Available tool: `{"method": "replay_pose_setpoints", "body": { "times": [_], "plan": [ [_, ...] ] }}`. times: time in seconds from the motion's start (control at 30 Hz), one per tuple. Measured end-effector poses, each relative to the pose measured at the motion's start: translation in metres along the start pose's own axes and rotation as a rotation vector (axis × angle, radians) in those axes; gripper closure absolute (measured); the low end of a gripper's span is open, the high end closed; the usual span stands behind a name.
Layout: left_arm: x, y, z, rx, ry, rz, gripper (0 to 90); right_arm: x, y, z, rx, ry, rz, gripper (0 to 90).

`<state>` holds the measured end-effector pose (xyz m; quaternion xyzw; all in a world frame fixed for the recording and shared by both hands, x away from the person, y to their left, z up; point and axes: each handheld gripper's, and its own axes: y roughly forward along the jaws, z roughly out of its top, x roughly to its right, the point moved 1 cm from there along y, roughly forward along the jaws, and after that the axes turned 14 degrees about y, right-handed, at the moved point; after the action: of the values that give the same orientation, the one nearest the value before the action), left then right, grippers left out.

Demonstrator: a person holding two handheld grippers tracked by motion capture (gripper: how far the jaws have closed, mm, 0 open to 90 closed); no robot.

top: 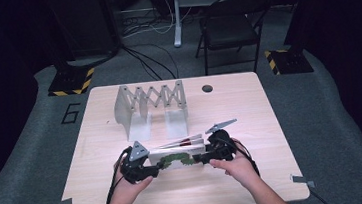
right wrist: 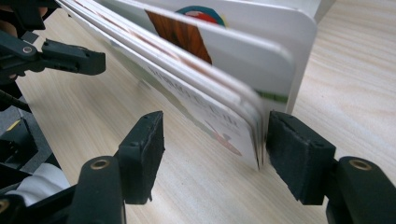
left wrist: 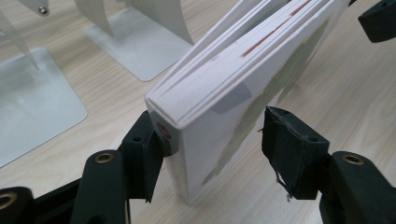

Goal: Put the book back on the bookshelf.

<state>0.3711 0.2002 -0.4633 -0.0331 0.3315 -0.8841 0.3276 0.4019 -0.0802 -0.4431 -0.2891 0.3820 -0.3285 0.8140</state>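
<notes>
Just behind book (top: 177, 158), white rack (top: 152, 107)

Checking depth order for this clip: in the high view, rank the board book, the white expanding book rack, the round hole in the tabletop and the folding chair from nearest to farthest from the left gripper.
1. board book: right beside the left gripper, between its jaws.
2. white expanding book rack: farther back, mid-table.
3. round hole in the tabletop: near the far edge, to the right.
4. folding chair: on the floor beyond the table.

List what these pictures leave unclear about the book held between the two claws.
- Book cover print: high view, too small to read.
- Its far end: left gripper view, cut off by the top edge.
- Page edges: right gripper view, blurred.
- Its underside: hidden against the table.
</notes>
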Motion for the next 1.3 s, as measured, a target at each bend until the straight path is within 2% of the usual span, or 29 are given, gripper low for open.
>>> {"method": "replay_pose_setpoints", "body": {
  "times": [0.03,0.13,0.17,0.23,0.27,0.4,0.5,0.63,0.77,1.0,1.13,1.3],
  "plan": [
    [-0.002,0.001,0.001,0.008,0.003,-0.014,39.5,0.001,0.000,-0.001,0.003,0.008,0.001,37.0],
    [-0.003,0.003,0.004,0.017,0.010,-0.011,36.0,0.001,-0.002,-0.004,0.000,0.025,0.000,37.0],
    [-0.003,0.004,0.005,0.015,0.015,-0.008,35.2,0.003,-0.002,-0.005,0.006,0.009,-0.005,37.0],
    [-0.003,0.006,0.006,0.018,0.015,-0.015,32.9,0.004,-0.003,-0.007,0.009,0.024,-0.006,37.0],
    [-0.004,0.007,0.006,0.015,0.028,-0.019,32.6,0.005,-0.004,-0.008,0.005,0.030,-0.009,37.0],
    [-0.003,0.009,0.009,0.027,0.033,-0.017,32.7,0.009,-0.005,-0.010,0.017,0.042,-0.014,37.0],
    [-0.002,0.009,0.010,0.053,0.035,-0.026,33.0,0.010,-0.005,-0.011,0.013,0.052,-0.015,37.5],
    [-0.001,0.009,0.010,0.053,0.041,-0.021,34.0,0.010,-0.004,-0.012,0.010,0.054,-0.015,38.3],
    [0.000,0.006,0.010,0.051,0.048,-0.039,40.2,0.008,-0.003,-0.012,0.008,0.042,-0.010,39.4],
    [0.013,0.002,0.010,0.053,0.060,-0.063,50.5,0.012,-0.003,-0.010,0.027,0.039,-0.025,39.3],
    [0.019,-0.001,0.011,0.047,0.082,-0.088,55.8,0.013,-0.004,-0.010,0.031,0.054,-0.032,39.1],
    [0.025,-0.003,0.014,0.048,0.097,-0.119,60.4,0.017,-0.005,-0.009,0.048,0.046,-0.032,39.1]
  ]
}}
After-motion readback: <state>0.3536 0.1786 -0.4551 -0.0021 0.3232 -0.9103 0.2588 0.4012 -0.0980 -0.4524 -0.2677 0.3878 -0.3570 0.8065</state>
